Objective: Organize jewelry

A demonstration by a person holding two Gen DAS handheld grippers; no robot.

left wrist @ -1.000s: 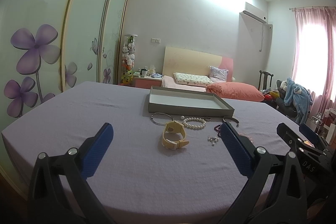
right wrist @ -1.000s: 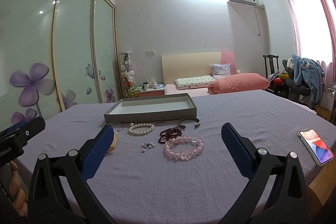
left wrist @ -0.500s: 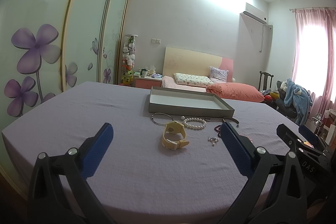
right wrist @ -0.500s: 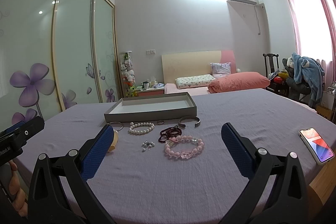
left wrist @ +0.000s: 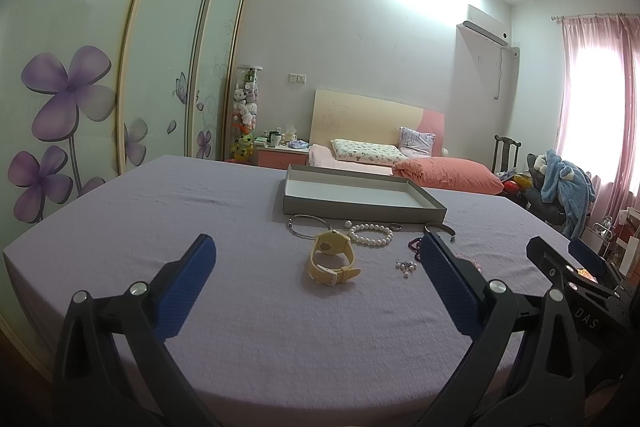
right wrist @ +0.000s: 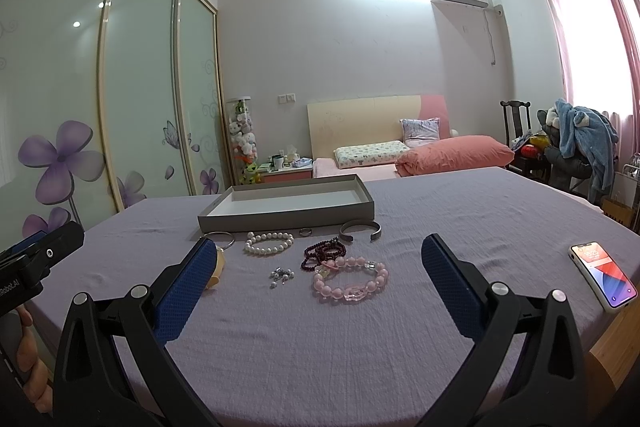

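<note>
We see a surface [right wrist: 440,367] covered in lilac cloth, with jewelry spread across its middle. A shallow grey tray [right wrist: 288,217] with a white floor sits toward the far edge. Just in front of it lie a thin silver bangle [left wrist: 306,225], a pearl bracelet [right wrist: 269,242], a small ring [right wrist: 305,231] and an open grey cuff [right wrist: 360,229]. Nearer the front edge are a dark red bead bracelet [right wrist: 323,254], touching a pink bead bracelet [right wrist: 350,279], and a small cluster of earrings [right wrist: 281,274]. A yellow watch [left wrist: 333,255] stands on its strap to the left. A phone [right wrist: 603,274] lies by the right edge. Our left hand-held gripper [left wrist: 316,285] and right hand-held gripper [right wrist: 316,287] both hover with blue pads spread wide, gripping nothing
</note>
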